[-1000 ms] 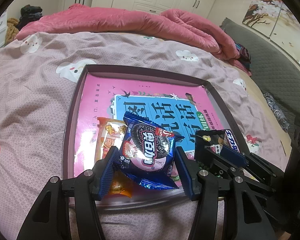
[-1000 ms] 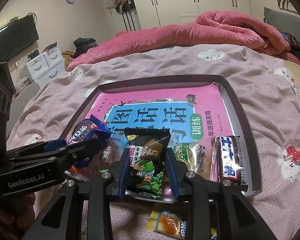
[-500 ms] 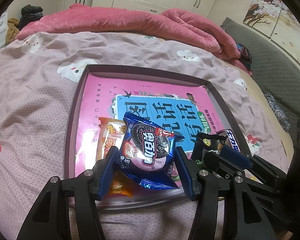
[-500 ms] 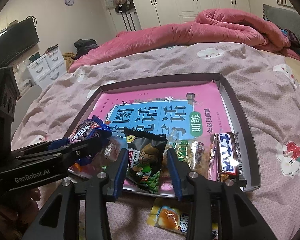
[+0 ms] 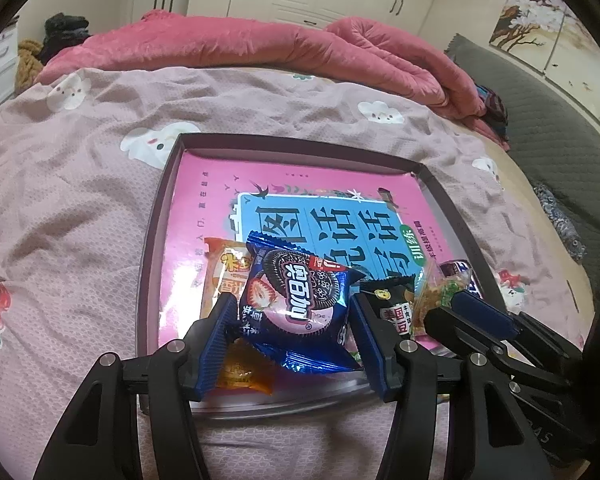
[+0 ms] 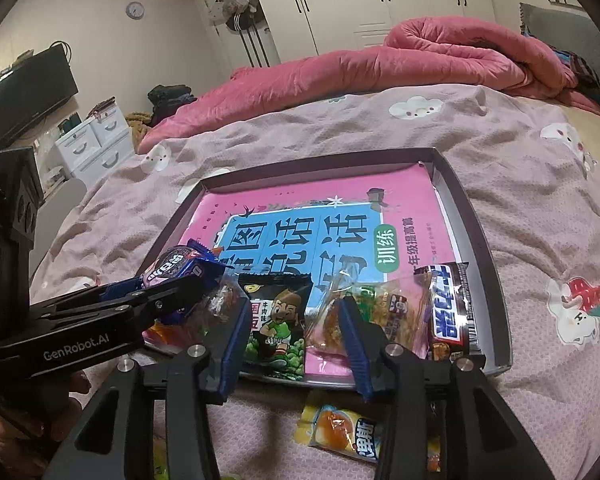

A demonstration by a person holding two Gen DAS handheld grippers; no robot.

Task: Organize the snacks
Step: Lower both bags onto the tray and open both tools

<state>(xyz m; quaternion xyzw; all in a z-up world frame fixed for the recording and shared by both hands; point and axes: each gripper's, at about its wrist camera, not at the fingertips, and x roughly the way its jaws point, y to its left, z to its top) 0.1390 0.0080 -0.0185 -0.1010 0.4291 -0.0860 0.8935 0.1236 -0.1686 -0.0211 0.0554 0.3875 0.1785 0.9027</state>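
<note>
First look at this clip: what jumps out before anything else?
The blue cookie packet pinched in the left gripper above the near edge of the tray on the bed. Next, the big pink book lining the tray. Then the right gripper, fingers opening around the black pea snack bag.

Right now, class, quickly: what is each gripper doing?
Left gripper: shut on the blue Oreo pack.
Right gripper: jaws opening, black pea snack pack lying loose between them.

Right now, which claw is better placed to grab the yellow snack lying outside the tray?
The right claw. It is opening, with the yellow snack just below it, while the left claw grips the cookie pack.
</note>
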